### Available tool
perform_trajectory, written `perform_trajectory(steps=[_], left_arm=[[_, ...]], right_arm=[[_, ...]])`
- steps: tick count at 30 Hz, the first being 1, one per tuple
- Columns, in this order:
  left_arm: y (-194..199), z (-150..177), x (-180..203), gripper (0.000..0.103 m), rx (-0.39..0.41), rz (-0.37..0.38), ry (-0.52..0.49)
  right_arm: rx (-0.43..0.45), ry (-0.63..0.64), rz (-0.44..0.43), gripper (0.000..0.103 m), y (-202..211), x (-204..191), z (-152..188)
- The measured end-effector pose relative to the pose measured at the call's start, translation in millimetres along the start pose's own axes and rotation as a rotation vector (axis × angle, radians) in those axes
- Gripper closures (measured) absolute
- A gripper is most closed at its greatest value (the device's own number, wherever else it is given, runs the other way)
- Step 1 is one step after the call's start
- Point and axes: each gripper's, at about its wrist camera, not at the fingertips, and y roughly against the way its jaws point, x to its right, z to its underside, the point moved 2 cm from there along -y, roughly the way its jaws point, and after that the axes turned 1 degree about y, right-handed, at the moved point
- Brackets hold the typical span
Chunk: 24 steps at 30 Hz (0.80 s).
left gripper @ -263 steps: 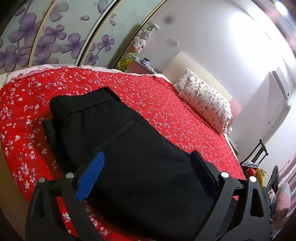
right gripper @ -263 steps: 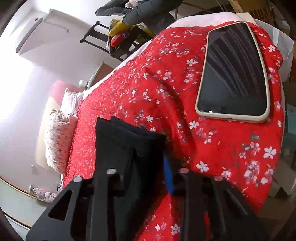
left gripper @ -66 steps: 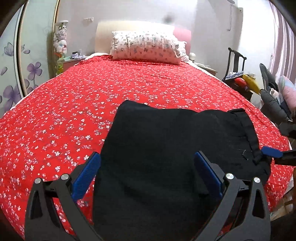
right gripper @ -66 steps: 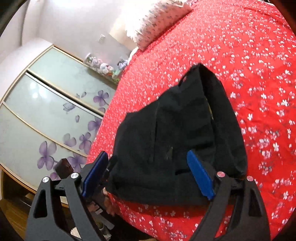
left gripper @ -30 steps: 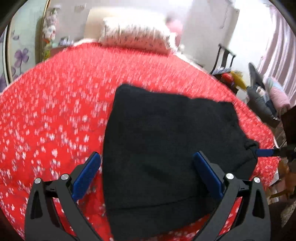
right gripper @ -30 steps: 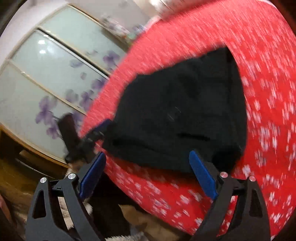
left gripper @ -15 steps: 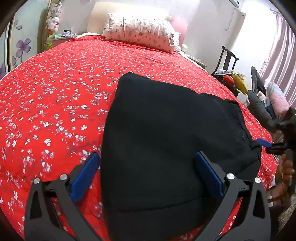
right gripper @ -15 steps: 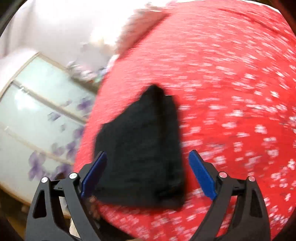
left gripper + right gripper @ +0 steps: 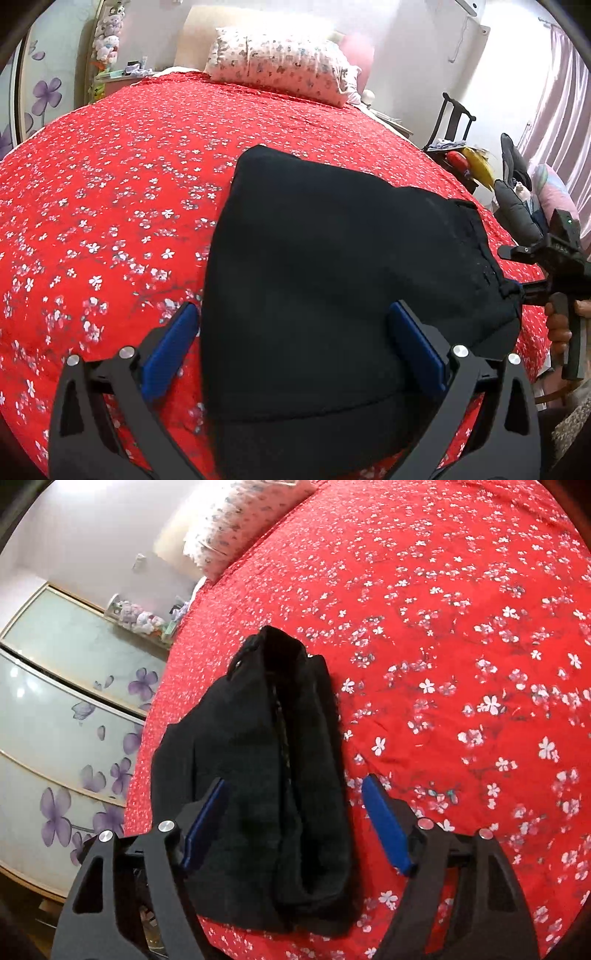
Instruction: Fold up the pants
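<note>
pants (image 9: 332,266): black, folded into a thick stack, lying on the bedspread near its foot edge, well short of the pillow
bedspread (image 9: 110,192): red, white blossom print
pillow (image 9: 280,70): floral, at head end
left gripper (image 9: 291,343): jaws wide, straddling the pants' near edge, pads not pressing
right gripper (image 9: 295,827): jaws apart, have just been closing; pants' end between them, no pinch visible
containers: none seen
wardrobe (image 9: 66,716): glass doors, purple flowers, beyond the pants
</note>
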Motion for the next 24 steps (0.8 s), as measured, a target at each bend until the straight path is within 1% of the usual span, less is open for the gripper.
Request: perform_trajectory(steps=[4, 6, 8, 10, 13, 14, 15, 18, 20, 22, 23, 24], left_arm=[[0, 0, 0, 0.002, 0.0, 0.0, 0.0], [0, 0, 0, 0.002, 0.0, 0.0, 0.0], [0, 0, 0, 0.002, 0.001, 0.0, 0.0], [0, 0, 1, 0.002, 0.003, -0.001, 0.0], [1, 1, 2, 0.002, 0.007, -0.002, -0.001], [1, 1, 1, 0.002, 0.009, -0.002, -0.001], [1, 0, 1, 0.002, 0.01, -0.001, 0.0], [1, -1, 0, 0.002, 0.011, 0.003, 0.008], [2, 1, 2, 0.002, 0.014, 0.005, 0.017], [4, 0, 1, 0.002, 0.022, 0.008, 0.024], [5, 0, 1, 0.002, 0.027, 0.012, 0.03], [8, -2, 0, 0.002, 0.034, 0.025, 0.042]], right_arm=[[-0.031, 0.057, -0.021, 0.025, -8, -12, 3], [-0.033, 0.102, 0.017, 0.025, -11, -17, 3], [-0.026, 0.075, 0.013, 0.025, -16, -16, 1], [-0.011, 0.027, -0.018, 0.025, -21, -11, -5], [-0.008, 0.018, -0.053, 0.027, -23, -12, -8], [-0.01, 0.025, -0.059, 0.032, -22, -13, -6], [-0.013, 0.036, -0.072, 0.04, -22, -16, -5], [0.001, 0.077, -0.116, 0.049, -14, -28, -5], [0.01, 0.099, -0.12, 0.05, -14, -32, -6], [-0.008, 0.059, -0.072, 0.05, -22, -22, -7], [-0.021, 0.03, -0.066, 0.05, -27, -16, -7], [-0.022, 0.008, -0.081, 0.05, -30, -15, -8]])
